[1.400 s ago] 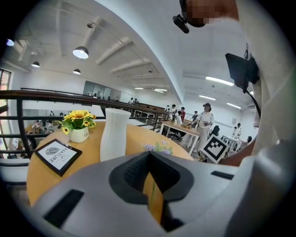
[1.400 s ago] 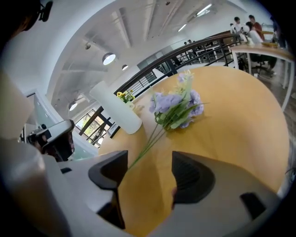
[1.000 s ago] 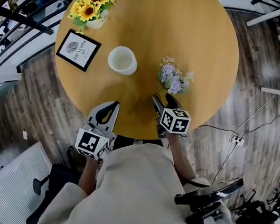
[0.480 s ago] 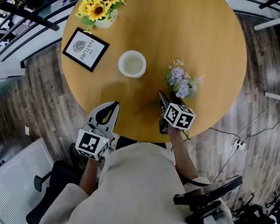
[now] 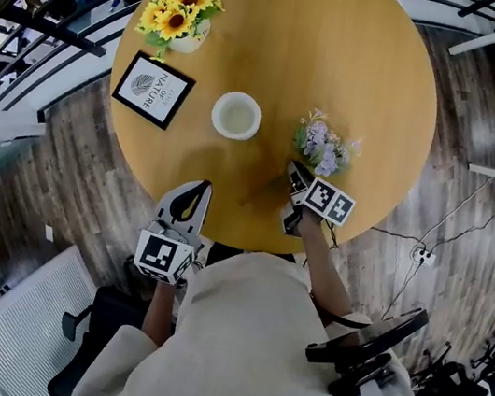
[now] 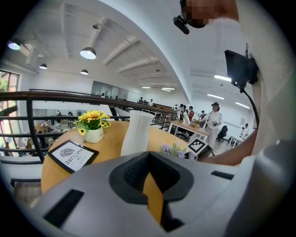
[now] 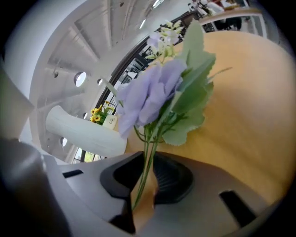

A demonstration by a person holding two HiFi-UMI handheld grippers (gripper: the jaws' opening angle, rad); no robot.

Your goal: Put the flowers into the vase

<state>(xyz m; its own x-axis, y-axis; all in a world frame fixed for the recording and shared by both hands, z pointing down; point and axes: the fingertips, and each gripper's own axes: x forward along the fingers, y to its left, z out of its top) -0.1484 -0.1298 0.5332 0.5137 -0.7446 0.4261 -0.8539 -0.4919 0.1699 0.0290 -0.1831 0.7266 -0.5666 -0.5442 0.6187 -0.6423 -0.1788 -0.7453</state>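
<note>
A small bunch of purple flowers [image 5: 323,147] [image 7: 155,92] lies on the round wooden table [image 5: 385,65], right of the white vase [image 5: 236,115] [image 7: 83,132]. My right gripper [image 5: 300,171] [image 7: 147,180] sits at the bunch's near end, and its jaws are closing with the green stems pinched between the pads. The blooms point away from the gripper toward the table's middle. My left gripper [image 5: 198,189] [image 6: 149,169] hovers at the table's near edge, shut and holding nothing. From there the vase [image 6: 136,132] stands upright ahead, with the flowers [image 6: 172,149] to its right.
A pot of sunflowers [image 5: 178,19] [image 6: 92,122] and a framed card [image 5: 153,88] [image 6: 71,155] stand on the table's left side. A dark railing [image 5: 32,22] runs past the table's left. Desks and several people fill the room beyond.
The right gripper has rolled over and its jaws have come together on the flower stems. The left gripper has kept still.
</note>
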